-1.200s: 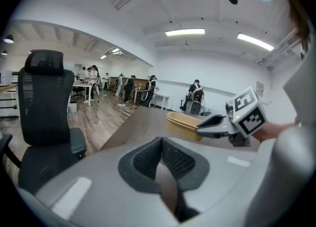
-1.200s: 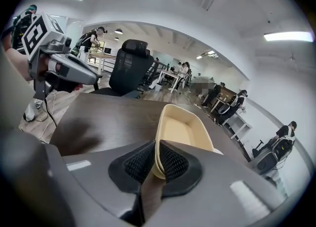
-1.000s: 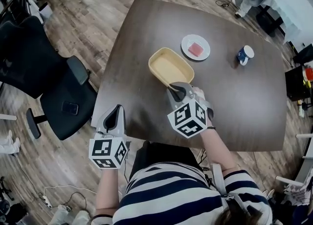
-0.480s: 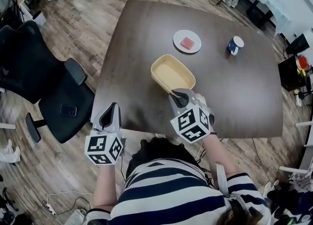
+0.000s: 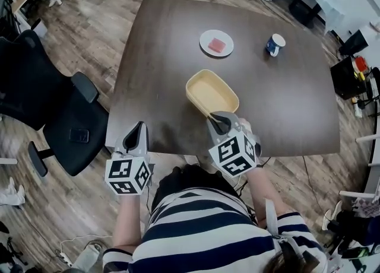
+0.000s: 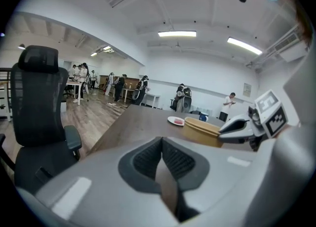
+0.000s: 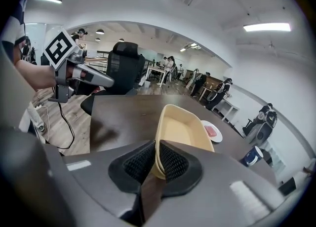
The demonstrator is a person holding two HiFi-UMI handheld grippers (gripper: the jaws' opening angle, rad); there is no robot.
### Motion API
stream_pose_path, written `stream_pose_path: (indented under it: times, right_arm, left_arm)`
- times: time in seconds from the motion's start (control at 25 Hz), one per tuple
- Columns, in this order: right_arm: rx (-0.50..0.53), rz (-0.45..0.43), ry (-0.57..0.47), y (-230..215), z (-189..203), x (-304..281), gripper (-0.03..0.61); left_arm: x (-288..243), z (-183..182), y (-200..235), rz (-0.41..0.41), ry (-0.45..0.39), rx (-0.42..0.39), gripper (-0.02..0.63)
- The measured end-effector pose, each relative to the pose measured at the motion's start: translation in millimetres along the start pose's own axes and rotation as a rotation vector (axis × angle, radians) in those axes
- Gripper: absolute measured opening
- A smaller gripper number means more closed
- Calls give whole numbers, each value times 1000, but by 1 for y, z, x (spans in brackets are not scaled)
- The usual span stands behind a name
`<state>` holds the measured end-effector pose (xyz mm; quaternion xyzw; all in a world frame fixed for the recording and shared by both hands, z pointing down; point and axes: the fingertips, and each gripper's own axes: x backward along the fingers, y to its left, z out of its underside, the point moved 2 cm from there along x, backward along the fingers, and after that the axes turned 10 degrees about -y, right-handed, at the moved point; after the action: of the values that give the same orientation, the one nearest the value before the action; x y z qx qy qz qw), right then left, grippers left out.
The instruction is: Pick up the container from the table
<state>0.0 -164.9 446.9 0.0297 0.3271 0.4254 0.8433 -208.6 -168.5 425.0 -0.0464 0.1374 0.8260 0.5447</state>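
The right gripper [image 5: 218, 118] is clamped on the near rim of the tan container [image 5: 211, 92], just below the frame's centre. Over the last second the container has drawn away from the plate [image 5: 217, 43] toward the table's [image 5: 160, 58] near edge, so the grip seems secure and the pickup is under way. I cannot tell whether the container has left the table. At lower left, the left gripper [image 5: 138, 132] has its jaws together on nothing.

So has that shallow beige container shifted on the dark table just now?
Yes. The shallow beige container, held by the right gripper, has moved away from the round white plate toward the dark table's near edge.
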Motion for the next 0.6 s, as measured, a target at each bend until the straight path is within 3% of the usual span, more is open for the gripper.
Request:
stream_pose_path:
  times: [0.6]
  right_arm:
    - [-37, 3, -2, 10, 19, 29, 26]
  left_arm:
    - [9, 11, -8, -9, 11, 1, 0]
